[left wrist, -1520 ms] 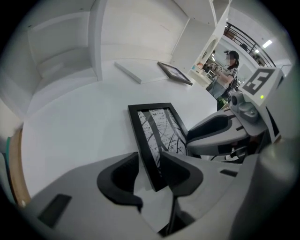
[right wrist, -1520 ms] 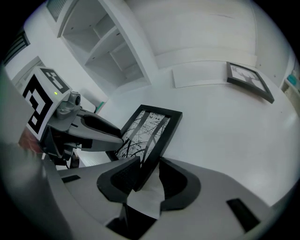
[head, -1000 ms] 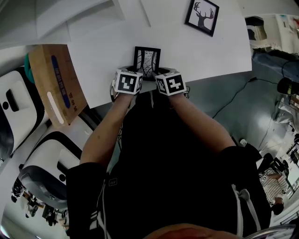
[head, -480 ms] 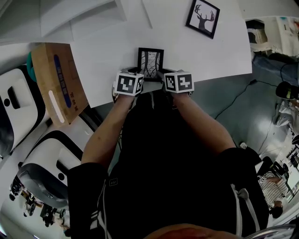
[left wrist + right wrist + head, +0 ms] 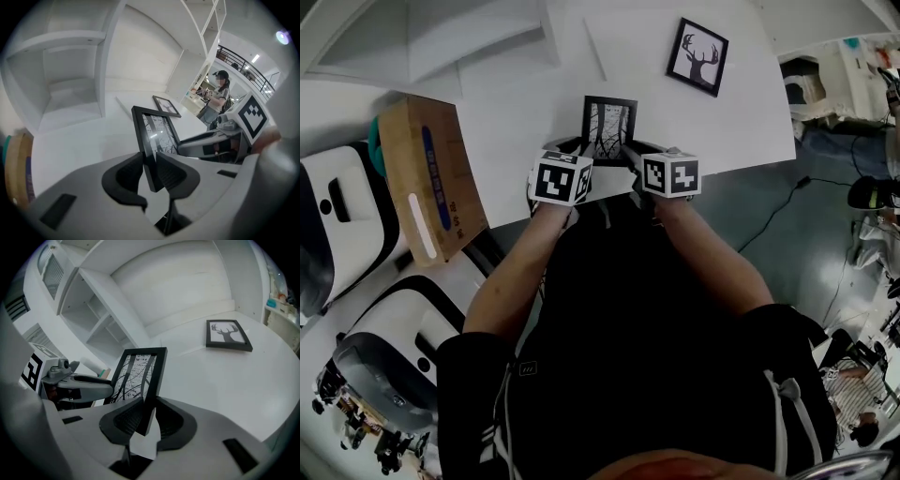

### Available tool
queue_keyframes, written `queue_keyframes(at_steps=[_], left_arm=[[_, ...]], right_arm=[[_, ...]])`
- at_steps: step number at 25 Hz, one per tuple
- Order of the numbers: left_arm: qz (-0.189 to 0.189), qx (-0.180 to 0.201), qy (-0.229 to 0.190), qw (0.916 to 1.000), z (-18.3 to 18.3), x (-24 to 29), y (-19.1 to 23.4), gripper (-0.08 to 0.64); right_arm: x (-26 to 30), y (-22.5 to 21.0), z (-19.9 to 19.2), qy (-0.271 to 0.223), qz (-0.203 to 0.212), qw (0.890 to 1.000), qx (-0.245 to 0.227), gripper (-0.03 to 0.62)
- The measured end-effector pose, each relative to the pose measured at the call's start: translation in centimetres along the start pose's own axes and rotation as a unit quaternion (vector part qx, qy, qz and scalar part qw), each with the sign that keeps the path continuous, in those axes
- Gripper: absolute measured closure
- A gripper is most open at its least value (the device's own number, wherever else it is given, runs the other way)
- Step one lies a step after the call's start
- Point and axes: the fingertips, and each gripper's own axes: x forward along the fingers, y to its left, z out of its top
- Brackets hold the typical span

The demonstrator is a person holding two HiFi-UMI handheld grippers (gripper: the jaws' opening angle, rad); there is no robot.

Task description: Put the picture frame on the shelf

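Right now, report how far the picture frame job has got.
Done: the left tool and right tool have just closed their jaws on the picture frame, one at each lower corner. In hand: the frame is held upright between them near the table edge. Left: carrying it to the shelf beyond the table and setting it there.

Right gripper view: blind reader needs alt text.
The right gripper, jaws just closed, grips one edge of a picture frame; the left gripper, also just closed, holds the opposite edge. A deer picture lies on the table.

picture frame (image 5: 609, 127), deer picture (image 5: 697, 56), brown box (image 5: 431, 178)
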Motion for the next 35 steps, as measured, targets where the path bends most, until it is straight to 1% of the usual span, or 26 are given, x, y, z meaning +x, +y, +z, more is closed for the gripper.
queue_keyframes(at_steps=[3,8,12,17,20,23,27,31,33,35], left_arm=[[0.001,0.006,-0.032,0.9995,2.1,-2.2,-0.2,0.469],[0.000,0.034,-0.081,0.9962,4.9,-5.9,-0.7,0.472],[0.002,0.044,-0.104,0.9936,5.5,-7.8,-0.3,0.472],[0.003,0.041,-0.130,0.9907,5.7,-9.8,-0.4,0.472],[0.000,0.038,-0.148,0.9883,6.7,-11.1,-0.5,0.472],[0.008,0.044,-0.169,0.9846,8.4,-12.5,-1.0,0.472],[0.038,0.060,-0.196,0.9781,11.3,-13.9,-1.7,0.472],[0.052,0.061,-0.223,0.9716,14.6,-14.9,-2.9,0.472],[0.060,0.065,-0.237,0.9675,16.3,-15.3,-4.0,0.472],[0.068,0.075,-0.249,0.9630,17.8,-15.7,-5.5,0.472]], right_arm=[[-1.3,1.1,2.4,-0.029,0.005,0.999,-0.018,0.501],[-3.4,3.4,5.5,-0.075,0.005,0.996,-0.046,0.506],[-4.3,5.2,6.7,-0.096,0.002,0.993,-0.071,0.506],[-5.5,6.9,7.3,-0.112,0.004,0.989,-0.091,0.508],[-6.6,7.9,8.5,-0.130,0.010,0.985,-0.114,0.508],[-7.9,8.5,10.4,-0.149,0.020,0.980,-0.130,0.508],[-9.3,8.8,13.3,-0.166,0.043,0.974,-0.144,0.508],[-11.5,8.6,16.6,-0.188,0.061,0.965,-0.172,0.508],[-12.9,8.2,18.0,-0.203,0.071,0.961,-0.176,0.508],[-14.4,7.5,19.1,-0.216,0.083,0.958,-0.169,0.508]])
